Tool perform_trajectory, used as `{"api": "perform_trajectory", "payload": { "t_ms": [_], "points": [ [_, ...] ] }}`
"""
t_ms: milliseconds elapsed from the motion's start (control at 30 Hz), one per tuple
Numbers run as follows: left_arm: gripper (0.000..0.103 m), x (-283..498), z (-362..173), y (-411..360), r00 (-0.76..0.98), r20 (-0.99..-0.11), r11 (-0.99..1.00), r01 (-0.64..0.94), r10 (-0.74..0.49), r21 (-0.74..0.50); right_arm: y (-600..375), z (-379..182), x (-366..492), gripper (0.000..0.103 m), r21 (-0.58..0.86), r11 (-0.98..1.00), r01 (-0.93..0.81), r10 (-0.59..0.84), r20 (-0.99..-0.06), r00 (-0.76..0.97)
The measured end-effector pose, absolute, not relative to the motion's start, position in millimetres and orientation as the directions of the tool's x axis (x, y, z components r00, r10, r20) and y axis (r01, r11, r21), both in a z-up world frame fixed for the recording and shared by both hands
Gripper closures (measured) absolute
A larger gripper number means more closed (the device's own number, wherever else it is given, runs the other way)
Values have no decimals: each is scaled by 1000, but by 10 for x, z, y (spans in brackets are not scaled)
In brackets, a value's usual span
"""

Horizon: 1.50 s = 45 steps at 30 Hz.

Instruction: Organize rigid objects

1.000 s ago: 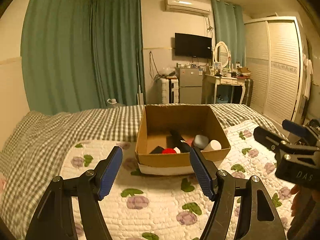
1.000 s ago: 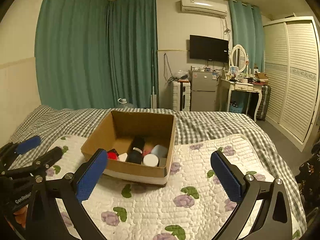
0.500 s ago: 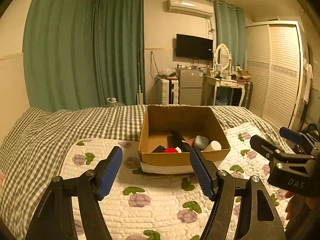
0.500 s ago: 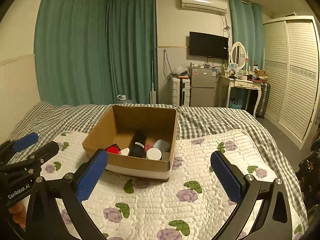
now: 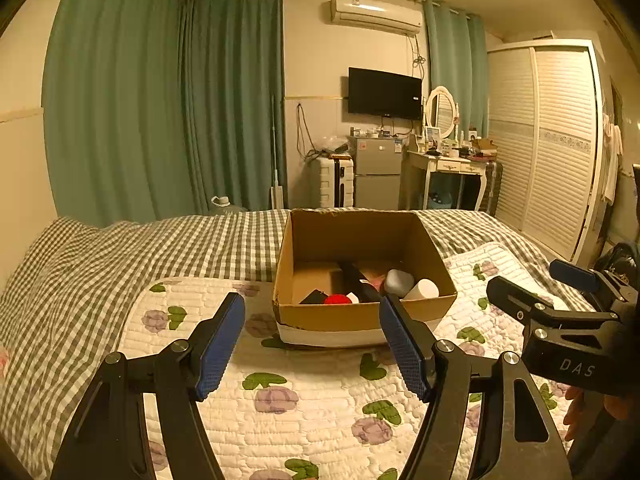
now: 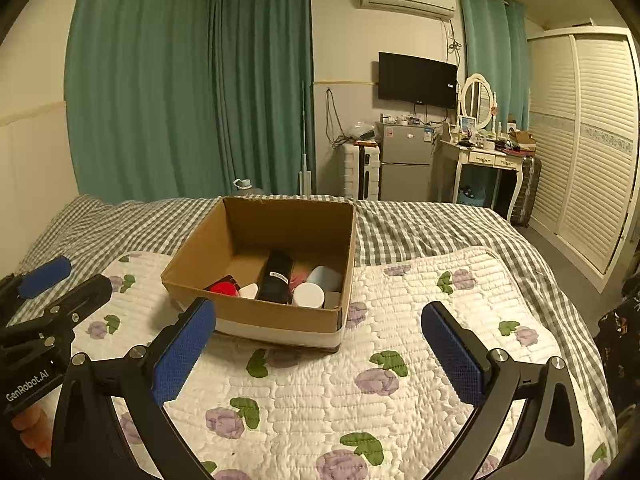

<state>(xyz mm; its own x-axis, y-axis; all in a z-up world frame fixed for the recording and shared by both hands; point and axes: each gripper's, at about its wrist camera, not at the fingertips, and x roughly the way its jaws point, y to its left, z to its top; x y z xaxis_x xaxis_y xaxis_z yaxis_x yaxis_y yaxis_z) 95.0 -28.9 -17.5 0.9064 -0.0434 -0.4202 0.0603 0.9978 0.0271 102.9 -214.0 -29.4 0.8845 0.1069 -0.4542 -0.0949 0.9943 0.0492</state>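
Cardboard box (image 6: pixel 256 320) beyond left tool (image 6: pixel 44 292) marked "GenRobot.AI"

- The left tool (image 5: pixel 312 344) is held level, its blue-padded fingers (image 5: pixel 218 346) spread wide with nothing between them.
- The right tool (image 6: pixel 318 354) is likewise spread wide and empty, blue pads (image 6: pixel 454 358) facing inward.
- The two tools sit side by side, apart.
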Motion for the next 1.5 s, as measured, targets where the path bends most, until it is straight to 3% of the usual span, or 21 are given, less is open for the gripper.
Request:
{"api": "perform_trajectory", "payload": {
  "t_ms": [1500],
  "points": [
    [30, 990, -253, -236, 886, -460, 997, 72, -61, 5, -2106, -337, 1028, 0, 41, 994, -103, 110, -461, 881]
  ]
}}
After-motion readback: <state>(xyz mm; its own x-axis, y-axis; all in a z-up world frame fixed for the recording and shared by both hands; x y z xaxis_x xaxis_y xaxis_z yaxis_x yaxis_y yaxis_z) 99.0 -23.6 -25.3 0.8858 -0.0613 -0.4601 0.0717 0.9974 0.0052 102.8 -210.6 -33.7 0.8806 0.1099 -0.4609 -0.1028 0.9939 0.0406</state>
